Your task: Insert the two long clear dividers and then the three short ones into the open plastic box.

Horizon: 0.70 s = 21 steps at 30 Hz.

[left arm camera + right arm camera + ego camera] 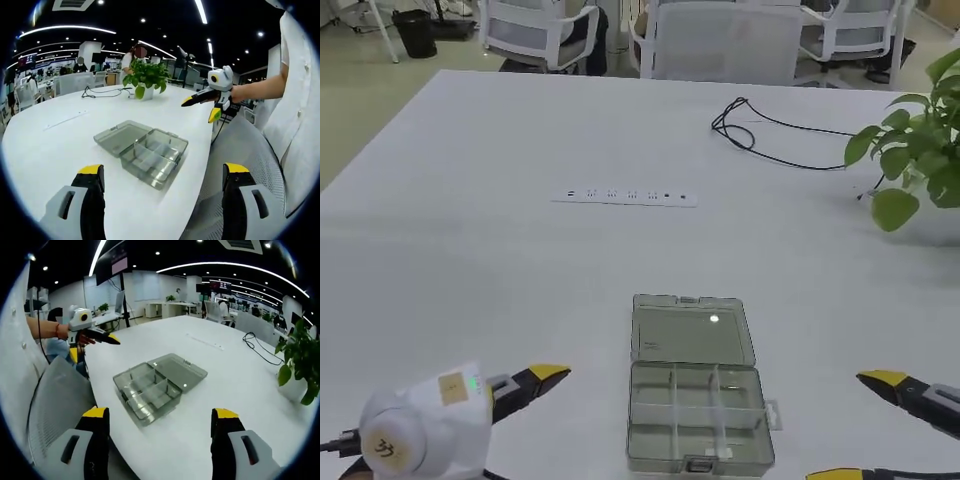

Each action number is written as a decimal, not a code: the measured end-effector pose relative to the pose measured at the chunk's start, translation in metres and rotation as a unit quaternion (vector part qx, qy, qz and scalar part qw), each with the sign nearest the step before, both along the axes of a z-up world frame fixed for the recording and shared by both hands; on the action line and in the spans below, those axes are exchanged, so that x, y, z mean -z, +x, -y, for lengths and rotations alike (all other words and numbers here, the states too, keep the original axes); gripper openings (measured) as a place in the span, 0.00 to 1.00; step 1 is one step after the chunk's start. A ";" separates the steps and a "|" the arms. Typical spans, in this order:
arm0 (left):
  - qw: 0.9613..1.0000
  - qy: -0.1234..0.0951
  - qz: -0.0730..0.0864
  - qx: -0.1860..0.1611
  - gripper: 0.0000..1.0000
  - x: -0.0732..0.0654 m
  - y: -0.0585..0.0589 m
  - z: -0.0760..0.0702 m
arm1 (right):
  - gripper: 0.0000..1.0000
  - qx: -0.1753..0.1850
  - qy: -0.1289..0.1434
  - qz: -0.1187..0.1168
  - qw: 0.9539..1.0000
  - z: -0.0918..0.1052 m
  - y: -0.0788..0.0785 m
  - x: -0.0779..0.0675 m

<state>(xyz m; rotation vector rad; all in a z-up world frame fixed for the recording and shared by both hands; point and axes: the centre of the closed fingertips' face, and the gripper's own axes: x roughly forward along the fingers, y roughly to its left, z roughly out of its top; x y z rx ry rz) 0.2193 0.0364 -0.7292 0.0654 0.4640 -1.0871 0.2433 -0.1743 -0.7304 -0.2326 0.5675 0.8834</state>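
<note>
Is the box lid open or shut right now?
Open. The clear grey plastic box has its lid laid back flat on the white table, leaving the divided compartments exposed.

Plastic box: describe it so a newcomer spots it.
On the white table, look toward the near edge, this side of the power strip. The plastic box lies open, lid flat. Alone among plant and cable, it is see-through grey with inner compartments.

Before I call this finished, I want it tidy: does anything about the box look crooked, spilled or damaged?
Nothing stands out. The open plastic box lies flat, its lid folded back, and the clear dividers inside stand straight in a neat grid. Whether each is fully seated is too small to tell.
</note>
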 end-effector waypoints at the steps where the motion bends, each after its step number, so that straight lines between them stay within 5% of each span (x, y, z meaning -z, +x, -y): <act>1: 1.000 0.000 0.000 0.001 1.00 0.000 0.000 0.000 | 0.84 0.000 0.000 0.000 1.000 0.000 0.000 0.000; 21: 1.000 -0.006 -0.002 0.004 1.00 0.000 0.000 0.004 | 0.86 -0.008 0.000 0.003 1.000 -0.008 -0.002 -0.001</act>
